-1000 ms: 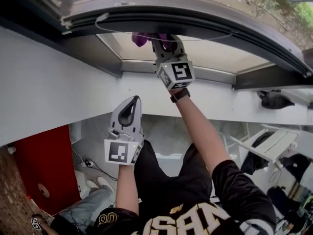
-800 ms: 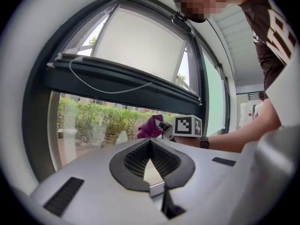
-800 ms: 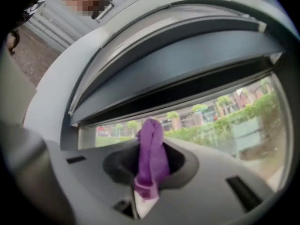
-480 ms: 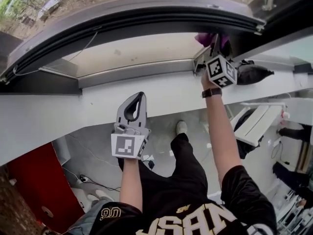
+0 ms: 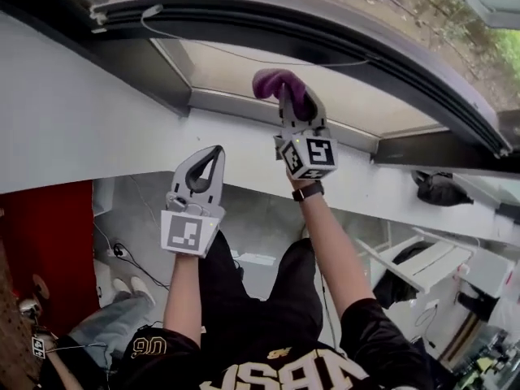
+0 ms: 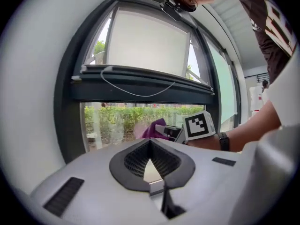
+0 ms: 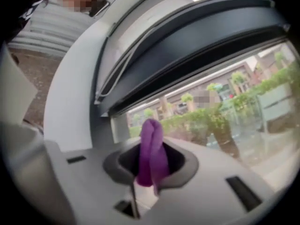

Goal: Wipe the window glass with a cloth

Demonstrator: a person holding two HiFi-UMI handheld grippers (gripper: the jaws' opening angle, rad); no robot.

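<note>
Currently right tool (image 5: 288, 102) clamped on purple cloth (image 5: 275, 84), a bunched wad up at the window glass (image 5: 236, 65) near its lower frame edge; contact unclear. Meanwhile left tool (image 5: 216, 151) closed on nothing, held off the glass. Risk: wad is small, so hard jaw tips may scrape the pane; the pinch may slip under drag.
</note>
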